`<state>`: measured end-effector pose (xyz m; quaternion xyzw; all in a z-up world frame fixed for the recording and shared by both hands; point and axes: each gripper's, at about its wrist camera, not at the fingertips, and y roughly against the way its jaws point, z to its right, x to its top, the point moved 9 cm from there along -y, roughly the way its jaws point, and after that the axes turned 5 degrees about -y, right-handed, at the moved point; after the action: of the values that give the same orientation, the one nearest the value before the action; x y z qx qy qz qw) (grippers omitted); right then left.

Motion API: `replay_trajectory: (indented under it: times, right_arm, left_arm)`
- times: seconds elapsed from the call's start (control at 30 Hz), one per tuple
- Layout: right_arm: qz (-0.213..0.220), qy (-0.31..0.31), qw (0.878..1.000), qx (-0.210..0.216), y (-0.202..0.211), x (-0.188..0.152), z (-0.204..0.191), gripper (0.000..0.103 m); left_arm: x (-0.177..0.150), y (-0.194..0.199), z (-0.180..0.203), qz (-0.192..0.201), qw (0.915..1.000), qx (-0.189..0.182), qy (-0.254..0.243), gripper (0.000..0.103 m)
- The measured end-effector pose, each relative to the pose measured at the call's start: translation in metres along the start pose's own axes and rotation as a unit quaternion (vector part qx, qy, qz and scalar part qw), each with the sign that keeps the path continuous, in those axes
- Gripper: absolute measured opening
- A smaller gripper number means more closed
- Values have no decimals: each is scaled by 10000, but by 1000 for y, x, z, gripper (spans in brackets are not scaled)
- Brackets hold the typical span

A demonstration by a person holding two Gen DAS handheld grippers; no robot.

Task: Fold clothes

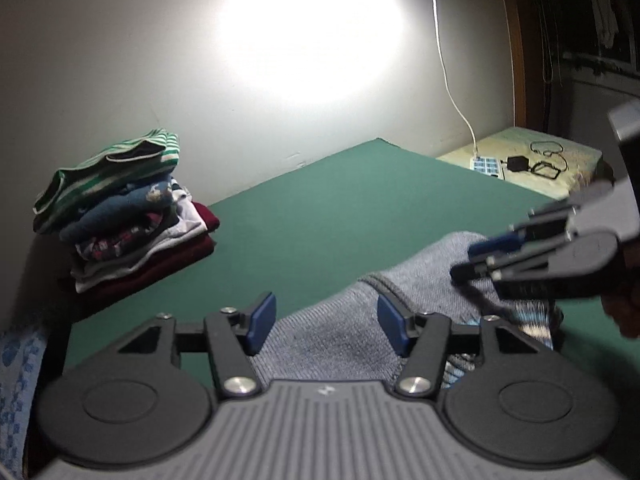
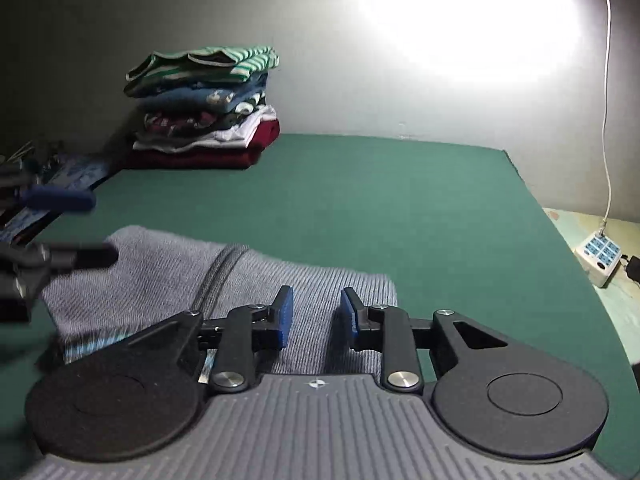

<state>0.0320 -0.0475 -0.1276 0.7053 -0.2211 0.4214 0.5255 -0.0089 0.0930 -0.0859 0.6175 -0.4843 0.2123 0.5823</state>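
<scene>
The green desk (image 2: pixel 400 200) is carrying a grey knit sweater (image 2: pixel 160 276) lying at six o'clock, soft, floppy and fairly light; its folded edge is offering the best hold. The left gripper (image 1: pixel 326 322) is gaping empty; the right gripper (image 2: pixel 316 316) is hanging narrowly parted, holding nothing.

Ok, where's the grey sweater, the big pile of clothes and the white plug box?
grey sweater (image 2: pixel 160 280): right wrist view, on the ribbed knit left of the gripper.
pile of clothes (image 2: pixel 208 112): right wrist view, on the middle of the stack.
white plug box (image 2: pixel 600 258): right wrist view, on its blue-socket top.
</scene>
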Motion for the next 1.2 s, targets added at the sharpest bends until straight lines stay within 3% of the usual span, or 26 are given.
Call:
replay_trajectory:
  times: [0.17,0.33,0.47,0.6,0.73,0.87,0.97,1.1,1.2]
  right_arm:
    - [42,-53,10000,-12,-1,-13,5,32]
    - [12,-98,9999,-33,3,-12,6,32]
    - [110,-25,9999,-121,24,-7,0,31]
    - [102,77,9998,-177,36,-22,-6,31]
    - [142,-145,9997,-162,32,-41,1,31]
    - [196,-420,9989,-96,35,-45,8,33]
    - [164,-275,9993,-189,40,-41,4,34]
    - [419,-121,9989,-192,57,-31,-4,34]
    - [453,-118,9986,-241,57,-31,-4,35]
  left_arm:
    - [-32,-42,6,-664,9976,-95,171,47]
    - [-51,-38,18,-577,9983,51,-5,50]
    - [-48,-29,14,-649,9976,25,238,50]
    - [-55,-19,12,-699,9955,139,622,58]
    - [-66,-17,15,-699,9948,237,700,58]
    - [-69,-13,17,-651,9958,246,598,59]
    - [-65,-5,19,-636,9965,257,485,59]
    - [-61,8,22,-570,9969,158,510,75]
    - [-70,6,25,-675,9956,193,621,75]
